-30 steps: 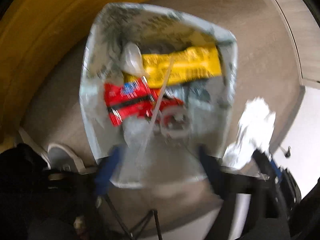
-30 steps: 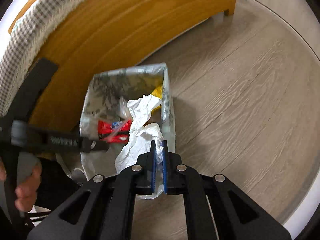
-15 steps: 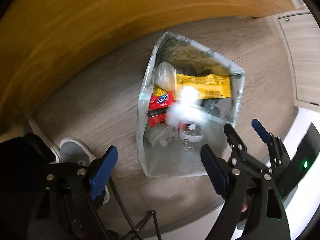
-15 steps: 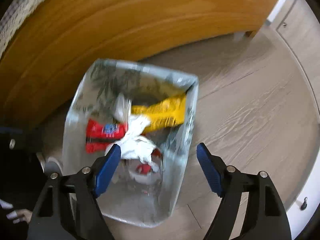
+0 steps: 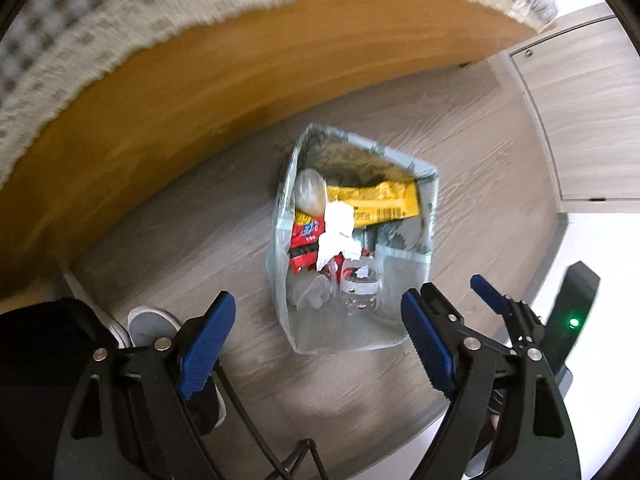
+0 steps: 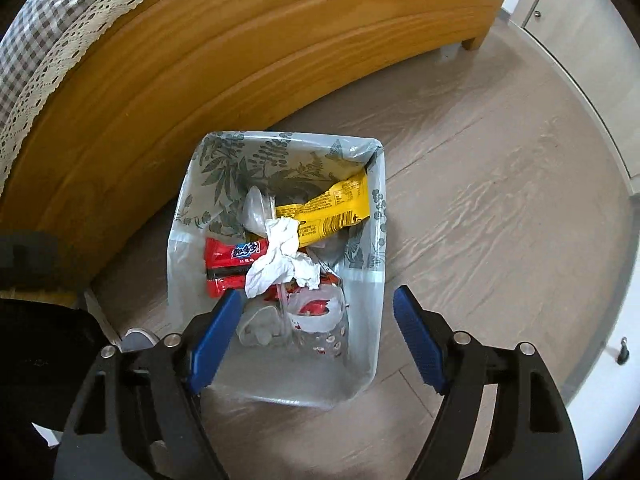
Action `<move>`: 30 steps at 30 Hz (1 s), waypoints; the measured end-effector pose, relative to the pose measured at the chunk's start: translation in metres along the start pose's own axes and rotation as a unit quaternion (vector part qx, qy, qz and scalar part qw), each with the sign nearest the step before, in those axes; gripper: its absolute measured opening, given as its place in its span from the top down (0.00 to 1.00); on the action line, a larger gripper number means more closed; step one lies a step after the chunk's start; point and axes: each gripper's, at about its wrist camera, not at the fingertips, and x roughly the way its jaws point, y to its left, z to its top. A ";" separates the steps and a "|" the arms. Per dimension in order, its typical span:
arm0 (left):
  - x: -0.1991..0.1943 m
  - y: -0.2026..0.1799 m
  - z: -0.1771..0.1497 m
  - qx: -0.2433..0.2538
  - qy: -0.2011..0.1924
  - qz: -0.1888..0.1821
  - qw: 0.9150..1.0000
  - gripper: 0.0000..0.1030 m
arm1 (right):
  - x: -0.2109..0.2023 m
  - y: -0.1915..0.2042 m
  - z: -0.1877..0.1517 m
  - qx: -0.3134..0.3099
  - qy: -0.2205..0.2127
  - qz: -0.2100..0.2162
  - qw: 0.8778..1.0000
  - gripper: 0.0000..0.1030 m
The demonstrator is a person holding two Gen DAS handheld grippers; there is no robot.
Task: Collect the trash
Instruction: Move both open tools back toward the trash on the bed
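Note:
A trash bin lined with a leaf-print bag [image 6: 360, 364] [image 5: 356, 334] stands on the wood floor beside the bed. Inside lie a crumpled white tissue [image 6: 282, 262] [image 5: 336, 232], a yellow wrapper [image 6: 332, 212] [image 5: 380, 200], a red wrapper [image 6: 230, 260] [image 5: 304, 240], a clear bottle [image 5: 360, 284] and plastic scraps. My right gripper [image 6: 318, 340] is open and empty, held above the bin's near edge. My left gripper [image 5: 318, 346] is open and empty, higher above the bin. The right gripper's blue fingers [image 5: 486, 294] show at the right of the left wrist view.
A wooden bed frame [image 6: 240, 64] with a checked, lace-edged cover [image 6: 36, 36] runs behind the bin. A grey shoe [image 5: 152, 320] and the person's dark clothing are at the lower left. Cabinet doors [image 6: 580, 12] stand at the right.
My right gripper opened and let go of the white tissue, which now lies on top of the trash in the bin. Both grippers have risen away from the bin.

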 end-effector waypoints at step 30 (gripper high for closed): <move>-0.289 0.250 0.036 -0.039 -0.347 0.027 0.937 0.21 | -0.150 0.189 0.137 -0.099 -0.180 0.011 0.979 0.27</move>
